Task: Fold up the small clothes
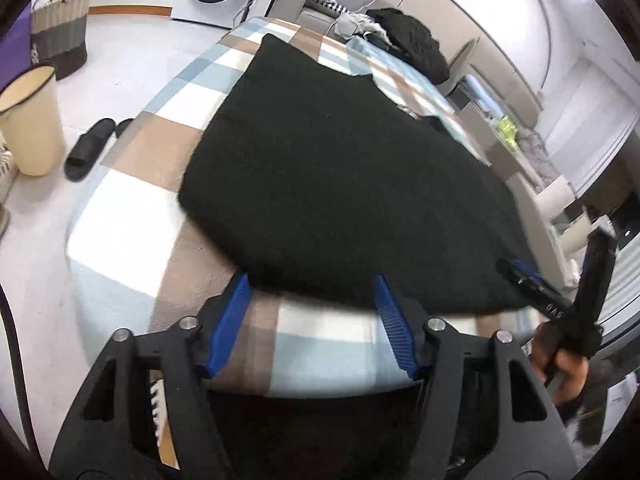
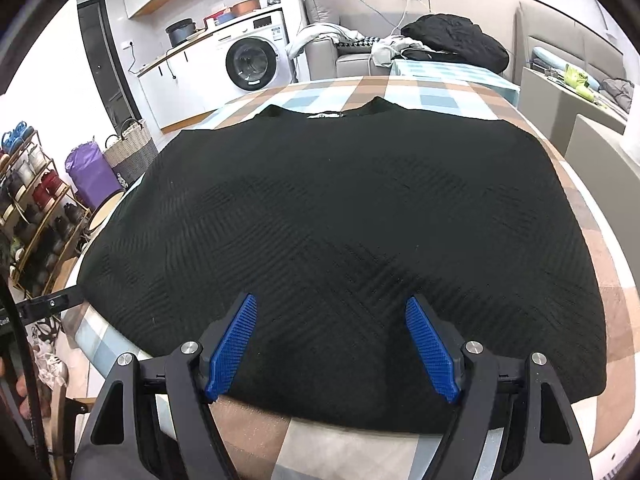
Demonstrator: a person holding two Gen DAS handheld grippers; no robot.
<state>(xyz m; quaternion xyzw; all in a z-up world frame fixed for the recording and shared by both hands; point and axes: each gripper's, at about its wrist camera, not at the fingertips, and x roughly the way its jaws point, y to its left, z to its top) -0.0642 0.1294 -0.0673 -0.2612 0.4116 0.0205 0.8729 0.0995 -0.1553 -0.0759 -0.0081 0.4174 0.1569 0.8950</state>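
A black knit sweater [image 1: 340,184] lies spread flat on a checked tablecloth [image 1: 132,208], neckline at the far end. My left gripper [image 1: 310,284] is open and empty, its blue pads just short of the sweater's near hem. My right gripper [image 2: 331,304] is open and empty, hovering over the sweater [image 2: 340,220] near its hem, pads [image 2: 430,348] wide apart. The right gripper also shows at the right edge of the left wrist view [image 1: 532,276], by the sweater's near right corner.
A cream bin [image 1: 32,120], black slippers [image 1: 88,148] and a woven basket [image 1: 60,28] stand on the floor left of the table. A dark clothes pile [image 2: 456,40] lies beyond the far end. A shoe rack [image 2: 32,220] stands at left, a washing machine [image 2: 252,60] behind.
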